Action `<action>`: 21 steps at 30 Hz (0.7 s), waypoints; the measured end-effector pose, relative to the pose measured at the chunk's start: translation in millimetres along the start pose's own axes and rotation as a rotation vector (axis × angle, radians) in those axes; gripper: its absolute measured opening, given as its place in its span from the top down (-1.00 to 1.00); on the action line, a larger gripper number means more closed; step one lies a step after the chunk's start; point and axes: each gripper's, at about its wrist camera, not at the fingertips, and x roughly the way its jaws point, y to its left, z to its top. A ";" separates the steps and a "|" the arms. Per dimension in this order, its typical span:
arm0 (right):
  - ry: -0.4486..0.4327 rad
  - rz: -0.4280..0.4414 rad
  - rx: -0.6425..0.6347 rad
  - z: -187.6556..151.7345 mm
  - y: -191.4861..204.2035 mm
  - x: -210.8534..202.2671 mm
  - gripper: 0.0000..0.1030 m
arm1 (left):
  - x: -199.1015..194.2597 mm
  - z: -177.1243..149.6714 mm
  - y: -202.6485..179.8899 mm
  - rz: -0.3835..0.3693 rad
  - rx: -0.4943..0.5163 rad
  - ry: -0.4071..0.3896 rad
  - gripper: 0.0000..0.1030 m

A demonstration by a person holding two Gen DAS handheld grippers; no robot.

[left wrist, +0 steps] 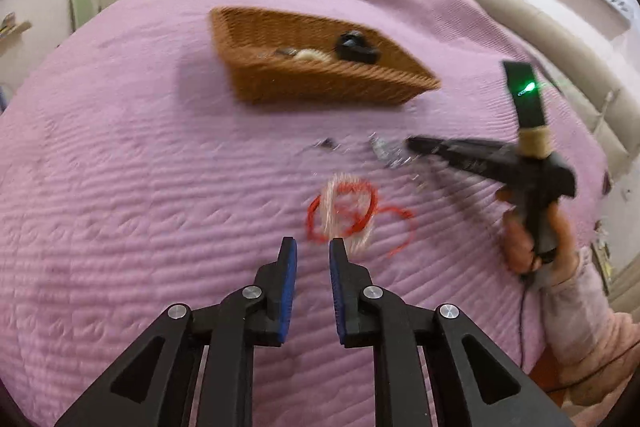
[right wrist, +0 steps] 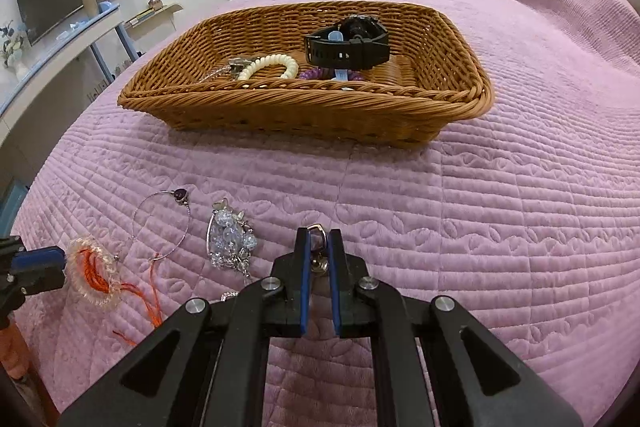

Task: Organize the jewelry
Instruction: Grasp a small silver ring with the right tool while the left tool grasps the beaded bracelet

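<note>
A brown wicker basket sits on the lilac quilted bedspread, at twelve o'clock from the right gripper. Inside it lie a black watch, a cream bead bracelet and a purple bead piece. Loose on the quilt, at nine to ten o'clock of the right gripper, are a cluster of clear crystal beads, a thin wire bangle with a dark stone, and further out a frilly clear ring tangled with orange cord.

The right gripper's blue pads are drawn close and pinch a small silver metal piece, its loop poking out above the tips.

The left gripper hovers with a narrow gap between its blue pads and nothing held; the orange cord lies just past its tips at one o'clock, blurred. Whether its right fingertip touches the frill is unclear.
</note>
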 end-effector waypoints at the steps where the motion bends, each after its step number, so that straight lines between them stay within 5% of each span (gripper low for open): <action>1: 0.000 -0.002 -0.001 0.3 0.3 0.4 0.81 | 0.2 -2.5 2.9 -0.008 -0.011 0.007 0.68; 6: -0.001 -0.006 -0.005 0.3 1.0 -0.1 0.81 | 5.9 5.4 11.8 -0.062 -0.094 -0.001 0.64; 8: -0.001 -0.004 -0.003 0.2 1.3 -0.2 0.81 | 10.5 11.0 12.2 -0.079 -0.134 -0.015 0.40; 9: -0.001 -0.004 -0.003 0.4 1.5 -0.2 0.81 | 14.1 14.6 12.3 -0.081 -0.147 -0.020 0.27; 13: -0.001 -0.004 -0.003 0.3 1.8 0.5 0.81 | 34.3 26.3 5.3 -0.033 -0.159 -0.018 0.27; 14: -0.001 -0.004 -0.003 0.2 2.0 0.5 0.81 | 37.4 26.2 2.3 -0.011 -0.153 -0.015 0.36; 15: -0.001 -0.006 -0.005 0.2 2.5 0.6 0.81 | 41.1 26.9 -1.8 0.018 -0.139 -0.010 0.74; 16: -0.002 -0.010 -0.008 0.2 2.7 0.8 0.81 | 44.3 27.5 -6.6 0.034 -0.121 -0.003 0.82; 21: -0.010 -0.019 -0.017 0.1 4.3 -0.1 0.81 | 25.0 26.9 -14.0 0.023 -0.082 -0.082 0.83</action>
